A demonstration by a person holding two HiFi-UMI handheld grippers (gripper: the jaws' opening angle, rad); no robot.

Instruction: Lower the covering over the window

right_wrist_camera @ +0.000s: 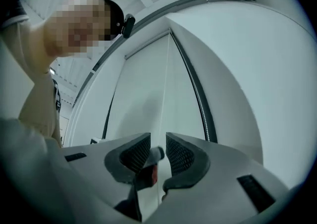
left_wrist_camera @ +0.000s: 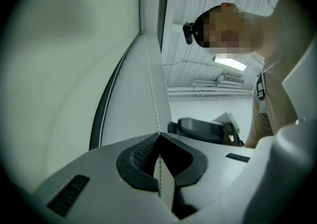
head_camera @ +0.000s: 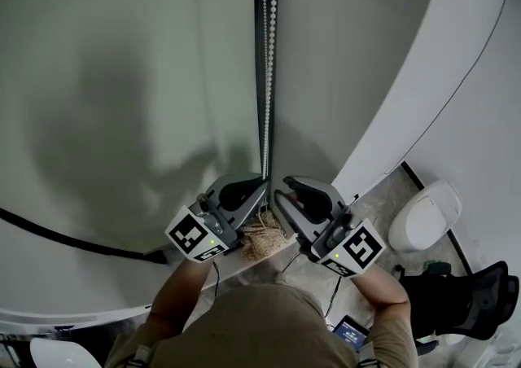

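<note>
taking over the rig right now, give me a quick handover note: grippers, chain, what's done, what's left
Left hand-held gripper: shut on the bead chain, which runs up from its pads.
Right hand-held gripper: jaws apart beside it, gripping nothing; a small grey-and-red part shows in the gap, unidentifiable.
Covering: apparently the pale panel left of the chain; its bottom edge isn't visible, so progress can't be judged.
Left to do: probably pull the chain down with the left, regrip with the right, repeat until the covering is down.
</note>
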